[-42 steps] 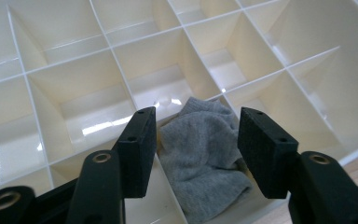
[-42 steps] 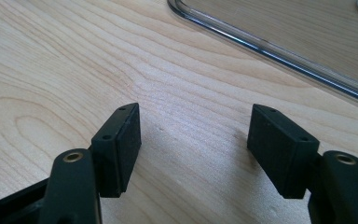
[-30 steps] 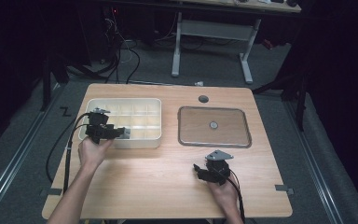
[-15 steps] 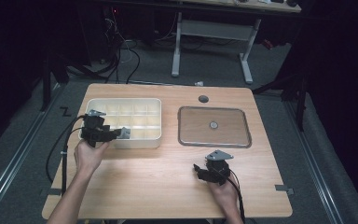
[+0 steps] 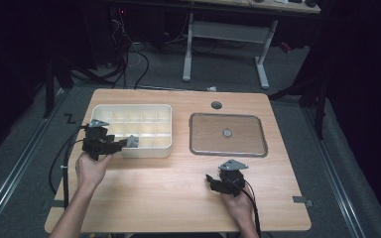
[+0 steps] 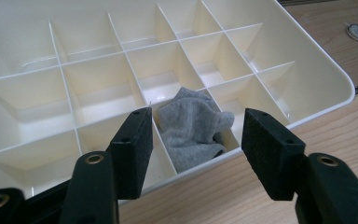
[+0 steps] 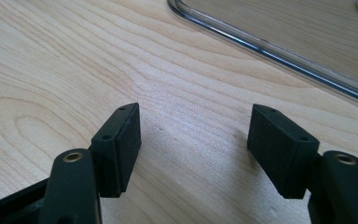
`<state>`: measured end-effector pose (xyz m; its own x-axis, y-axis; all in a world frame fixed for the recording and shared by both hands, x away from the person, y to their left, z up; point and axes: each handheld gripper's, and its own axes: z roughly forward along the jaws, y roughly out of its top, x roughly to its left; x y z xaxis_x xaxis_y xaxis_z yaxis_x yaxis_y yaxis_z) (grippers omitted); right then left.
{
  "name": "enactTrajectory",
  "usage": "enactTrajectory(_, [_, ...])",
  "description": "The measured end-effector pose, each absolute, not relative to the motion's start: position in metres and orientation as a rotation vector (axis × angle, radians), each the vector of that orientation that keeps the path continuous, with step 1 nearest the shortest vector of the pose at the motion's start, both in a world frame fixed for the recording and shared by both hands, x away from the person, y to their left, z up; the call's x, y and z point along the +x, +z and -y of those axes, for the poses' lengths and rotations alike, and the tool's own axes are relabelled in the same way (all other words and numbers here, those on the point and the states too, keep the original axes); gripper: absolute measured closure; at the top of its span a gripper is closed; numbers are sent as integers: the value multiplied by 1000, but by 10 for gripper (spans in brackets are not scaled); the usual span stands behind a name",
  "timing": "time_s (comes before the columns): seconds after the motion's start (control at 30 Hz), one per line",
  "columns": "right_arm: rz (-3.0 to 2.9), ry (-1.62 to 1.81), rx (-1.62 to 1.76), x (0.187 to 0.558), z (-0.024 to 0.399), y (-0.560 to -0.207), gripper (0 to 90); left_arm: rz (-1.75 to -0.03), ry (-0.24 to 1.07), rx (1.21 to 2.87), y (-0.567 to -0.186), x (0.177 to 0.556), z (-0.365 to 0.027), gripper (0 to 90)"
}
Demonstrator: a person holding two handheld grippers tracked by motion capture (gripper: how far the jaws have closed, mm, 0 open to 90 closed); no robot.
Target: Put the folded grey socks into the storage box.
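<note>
A cream organizer box (image 5: 146, 151) with several compartments sits at the table's left. A crumpled grey sock (image 6: 191, 128) lies in a compartment of its near row (image 5: 132, 141). My left gripper (image 6: 196, 119) hovers at the box's near-left edge (image 5: 121, 144). Its jaws have just been opening and now stand wide. The sock lies just beyond the pads (image 6: 135, 140), and they do not touch it. My right gripper (image 5: 211, 181) is low over the bare wood at the front right, open with nothing between its jaws (image 7: 193, 116).
A shallow clear-rimmed tray (image 5: 203, 131) lies right of the box with a small round dial (image 5: 227, 132) at its middle; its rim (image 7: 270, 51) runs just ahead of my right gripper. A cable hole (image 5: 216, 105) is at the table's back.
My left gripper has backed a little to the left, away from the box, with its jaws wider. The right gripper has kept still.
</note>
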<state>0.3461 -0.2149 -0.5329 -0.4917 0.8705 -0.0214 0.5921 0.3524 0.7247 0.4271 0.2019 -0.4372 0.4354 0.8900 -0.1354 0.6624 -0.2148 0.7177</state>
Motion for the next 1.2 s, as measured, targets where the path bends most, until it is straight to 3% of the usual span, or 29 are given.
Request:
enactTrajectory(0.27, [-2216, 934, 1279, 346, 215, -533, 351, -1282, 437, 1944, -430, 417, -201, 429])
enactTrajectory(0.57, [-2215, 935, 1280, 346, 215, -533, 351, -1283, 362, 1883, -432, 409, -207, 441])
enactTrajectory(1.2, [-2215, 935, 1281, 346, 215, -533, 350, -1265, 365, 1861, -434, 391, -213, 430])
